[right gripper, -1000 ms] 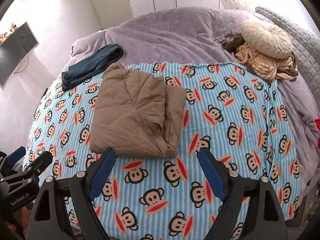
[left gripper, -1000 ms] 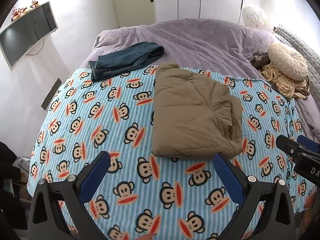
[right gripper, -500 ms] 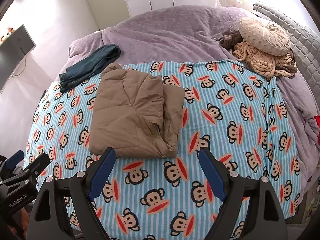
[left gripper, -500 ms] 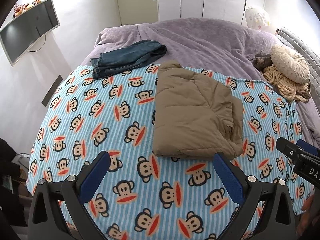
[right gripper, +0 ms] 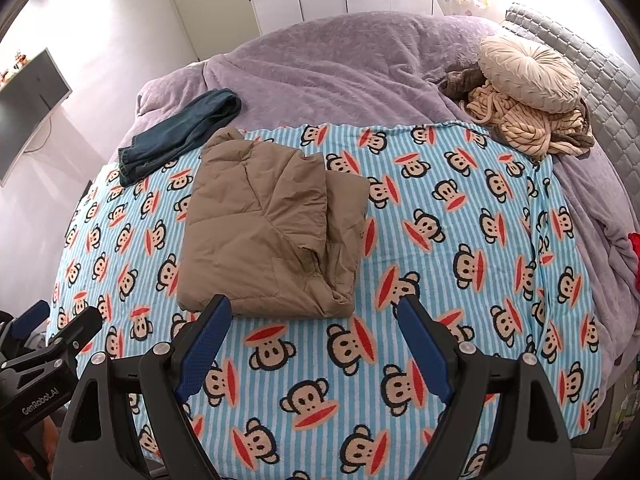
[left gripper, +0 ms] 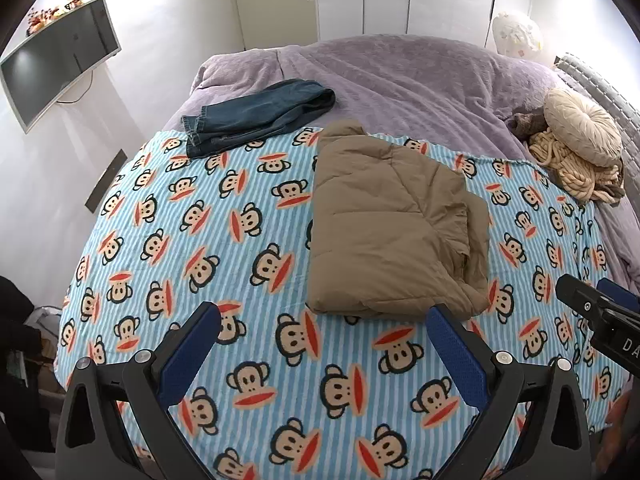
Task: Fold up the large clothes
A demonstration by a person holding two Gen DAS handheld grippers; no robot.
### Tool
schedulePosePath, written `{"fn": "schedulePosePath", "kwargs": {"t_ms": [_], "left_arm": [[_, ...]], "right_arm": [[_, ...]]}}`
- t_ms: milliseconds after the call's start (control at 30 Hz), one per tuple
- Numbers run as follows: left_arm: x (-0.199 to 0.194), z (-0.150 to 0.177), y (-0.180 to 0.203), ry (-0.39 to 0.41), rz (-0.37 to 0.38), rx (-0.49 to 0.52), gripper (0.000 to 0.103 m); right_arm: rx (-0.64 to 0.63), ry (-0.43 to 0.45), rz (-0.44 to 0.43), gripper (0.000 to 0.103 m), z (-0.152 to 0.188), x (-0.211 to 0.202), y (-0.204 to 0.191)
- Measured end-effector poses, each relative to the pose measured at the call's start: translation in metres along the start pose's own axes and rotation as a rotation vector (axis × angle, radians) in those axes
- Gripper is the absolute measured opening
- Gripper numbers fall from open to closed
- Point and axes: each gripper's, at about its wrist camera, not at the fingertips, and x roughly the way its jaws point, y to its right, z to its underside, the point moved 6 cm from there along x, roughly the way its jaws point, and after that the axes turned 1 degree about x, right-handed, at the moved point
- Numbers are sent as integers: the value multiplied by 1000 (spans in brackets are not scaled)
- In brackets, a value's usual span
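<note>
Both sets of fingers were spread wide and empty — left gripper (left gripper: 322,334) and right gripper (right gripper: 314,326) hung above the monkey-print blanket (left gripper: 200,240), just short of the jacket's near edge. Tan puffer jacket (left gripper: 384,232) lay folded in a rough rectangle mid-bed, one layer sticking out unevenly on its right side. Folded jeans (left gripper: 256,116) sat beyond it on the purple bedspread (left gripper: 400,76). Risk as I judged it: puffy fill springs back — one grab at the loose right layer and the stack could slide open, or I'd pinch the blanket too.
</note>
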Motion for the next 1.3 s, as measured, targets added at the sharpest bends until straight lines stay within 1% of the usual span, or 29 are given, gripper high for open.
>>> {"fn": "schedulePosePath", "kwargs": {"t_ms": [1300], "left_arm": [[4,2,-4,-6,-8,-6,103]], "right_arm": [[0,1,-7,87,-5,2,-3]]}}
